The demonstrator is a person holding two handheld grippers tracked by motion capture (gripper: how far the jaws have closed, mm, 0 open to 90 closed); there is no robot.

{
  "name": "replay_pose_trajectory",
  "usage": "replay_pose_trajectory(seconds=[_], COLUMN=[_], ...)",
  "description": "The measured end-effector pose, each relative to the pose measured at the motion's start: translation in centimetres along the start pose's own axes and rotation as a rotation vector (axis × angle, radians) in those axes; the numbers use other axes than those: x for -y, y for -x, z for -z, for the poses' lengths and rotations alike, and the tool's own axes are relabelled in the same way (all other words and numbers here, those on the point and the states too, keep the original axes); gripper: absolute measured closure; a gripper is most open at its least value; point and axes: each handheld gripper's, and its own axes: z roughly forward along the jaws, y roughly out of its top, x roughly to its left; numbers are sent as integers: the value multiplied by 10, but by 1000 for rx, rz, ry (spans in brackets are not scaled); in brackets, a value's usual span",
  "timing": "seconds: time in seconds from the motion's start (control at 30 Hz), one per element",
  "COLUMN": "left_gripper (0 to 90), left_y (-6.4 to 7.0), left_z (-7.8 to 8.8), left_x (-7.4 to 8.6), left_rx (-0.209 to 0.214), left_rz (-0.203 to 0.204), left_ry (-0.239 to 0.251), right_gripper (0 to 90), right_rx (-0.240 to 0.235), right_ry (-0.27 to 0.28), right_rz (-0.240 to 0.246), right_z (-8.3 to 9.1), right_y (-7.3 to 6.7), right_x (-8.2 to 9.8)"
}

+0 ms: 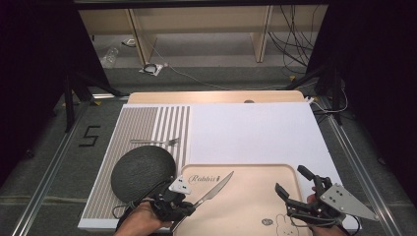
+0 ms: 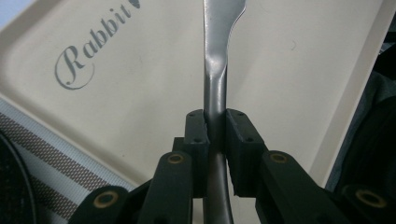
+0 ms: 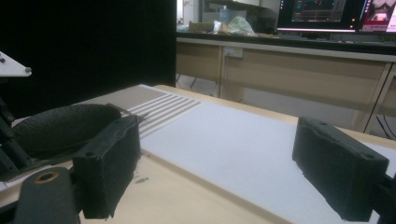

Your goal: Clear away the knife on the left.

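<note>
The left tongs [image 1: 189, 205] pinch a knife [image 1: 215, 189] by its handle, low at the near-left corner of the tray [image 1: 255, 169]. The blade slants up and right over the tray's floor, just beside the "Rabbit" lettering. In the left gripper view the two pads [image 2: 238, 135] press squarely on the narrow neck of the handle, blade running straight ahead — a centred hold, with little to stop the knife pivoting.

The right tongs [image 1: 290, 184] stand spread with nothing between them, over the tray's near-right part and well apart from the knife. A dark round plate [image 1: 142, 172] sits on the striped mat [image 1: 142, 123] just left of the tray, and a fork [image 1: 155, 141] lies beyond it.

The step looks like placing the knife in the tray. To do it well, lower the hand until the blade lies flat on the tray floor before letting go, so it does not drop and clatter. Keep the wrist level — a smooth handle may swing in so narrow a pinch. Then spread the pads fully and draw back along the handle's line, so the knife is not dragged askew.
</note>
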Motion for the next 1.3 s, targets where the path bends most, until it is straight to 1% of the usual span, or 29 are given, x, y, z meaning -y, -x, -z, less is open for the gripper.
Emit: replay_pose_trajectory(seconds=[0.1, 0.37, 0.5, 0.63, 0.7, 0.8, 0.9, 1.03, 1.13, 1.2, 1.3], left_gripper=[791, 791, 791, 791, 791, 791, 791, 791, 791, 791, 791], left_y=[2, 8, 10, 12, 13, 13, 13, 12, 13, 15, 16], left_z=[-3, -12, -16, -19, -20, -23, -24, -27, -30, -32, -36], left_x=[-2, -7, -7, -8, -9, -10, -9, -9, -9, -9, -9], left_rx=[3, 10, 0, 12, 25, 20, 25, 14, 26, 27, 31], left_rz=[-9, -15, -17, -6, 12, 7, 15, 11, 15, 18, 10], left_ry=[-12, -35, -52, -63, -70, -85, -95, -119, -135, -146, -160], right_gripper=[161, 161, 161, 161, 161, 161, 161, 161, 163, 163, 163], right_rx=[-1, -1, -2, -2, -3, -6, -4, -3, -5, -3, -2], right_ry=[-2, 1, 1, 5, 2, 2, 4, 3, 2, 0, 2], right_rz=[-2, -2, -5, -9, -8, -8, -10, -10, -8, -8, -8], right_z=[0, 0, 0, 0, 0, 1, 1, 1, 1, 1, 1], right_y=[0, 0, 1, 1, 1, 0, 0, 1, 0, 0, 0], right_x=[0, 0, 0, 0, 0, -1, -1, -1, -1, -1, -1])
